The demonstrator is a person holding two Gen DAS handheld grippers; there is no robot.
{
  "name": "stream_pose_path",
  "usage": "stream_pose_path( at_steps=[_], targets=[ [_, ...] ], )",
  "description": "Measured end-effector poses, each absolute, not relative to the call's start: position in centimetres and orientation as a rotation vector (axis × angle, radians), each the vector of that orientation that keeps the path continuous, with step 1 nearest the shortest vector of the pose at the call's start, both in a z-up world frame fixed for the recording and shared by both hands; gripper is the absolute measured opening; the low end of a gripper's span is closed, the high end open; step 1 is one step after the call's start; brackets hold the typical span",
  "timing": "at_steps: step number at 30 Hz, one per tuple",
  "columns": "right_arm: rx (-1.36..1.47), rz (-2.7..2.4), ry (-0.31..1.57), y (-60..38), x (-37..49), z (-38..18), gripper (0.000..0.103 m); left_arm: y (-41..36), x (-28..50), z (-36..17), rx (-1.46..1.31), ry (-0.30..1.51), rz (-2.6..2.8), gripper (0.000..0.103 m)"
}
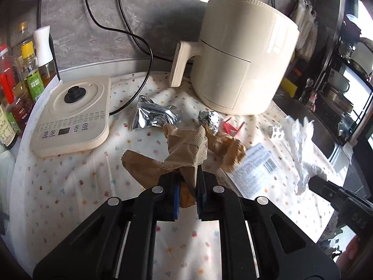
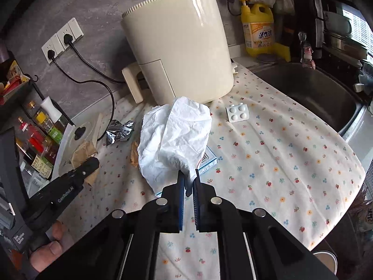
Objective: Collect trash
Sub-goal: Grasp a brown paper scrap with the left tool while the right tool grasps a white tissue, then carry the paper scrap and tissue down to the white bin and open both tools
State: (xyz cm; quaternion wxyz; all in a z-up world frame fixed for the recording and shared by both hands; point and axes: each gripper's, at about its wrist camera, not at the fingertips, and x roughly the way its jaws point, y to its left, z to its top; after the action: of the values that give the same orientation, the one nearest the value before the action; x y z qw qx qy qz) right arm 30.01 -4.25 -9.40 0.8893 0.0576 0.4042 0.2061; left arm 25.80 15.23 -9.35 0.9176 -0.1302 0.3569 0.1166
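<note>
My left gripper (image 1: 188,177) is shut on a crumpled brown paper bag (image 1: 186,147) and holds it above the flowered cloth (image 1: 70,182). My right gripper (image 2: 189,175) is shut on a crumpled white tissue (image 2: 174,137), lifted over the cloth; it shows at the right of the left wrist view (image 1: 303,144). On the cloth lie a silver foil wrapper (image 1: 151,116), a foil ball (image 1: 209,120), a small red scrap (image 1: 229,127), a printed carton (image 1: 251,170) and a white pill blister (image 2: 237,112). The left gripper also shows in the right wrist view (image 2: 91,164).
A cream air fryer (image 1: 242,53) stands at the back. A cream kettle base (image 1: 74,116) sits on the left with black cords (image 1: 130,35). Oil and sauce bottles (image 1: 28,70) line the left edge. A sink (image 2: 310,93) lies to the right, with a yellow detergent bottle (image 2: 258,28) behind it.
</note>
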Motion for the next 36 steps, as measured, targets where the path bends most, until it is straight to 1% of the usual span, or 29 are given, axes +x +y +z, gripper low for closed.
stream_pose_path(
  at_steps=[6, 18, 25, 36],
  targets=[
    [0.122, 0.450, 0.799, -6.3, 26.4, -7.5, 0.008, 12.6, 21.8, -7.2, -0.254, 0.686, 0.249, 0.011],
    [0.136, 0.462, 0.757, -10.6, 19.7, -5.7, 0.008, 7.9, 15.5, -4.9, -0.249, 0.634, 0.249, 0.011],
    [0.146, 0.431, 0.749, -14.5, 16.4, -5.8, 0.008, 4.3, 13.1, -5.1, -0.240, 0.642, 0.222, 0.011],
    [0.158, 0.377, 0.770, -20.2, 12.1, -7.6, 0.008, -1.2, 10.3, -6.8, -0.228, 0.676, 0.164, 0.011]
  ],
)
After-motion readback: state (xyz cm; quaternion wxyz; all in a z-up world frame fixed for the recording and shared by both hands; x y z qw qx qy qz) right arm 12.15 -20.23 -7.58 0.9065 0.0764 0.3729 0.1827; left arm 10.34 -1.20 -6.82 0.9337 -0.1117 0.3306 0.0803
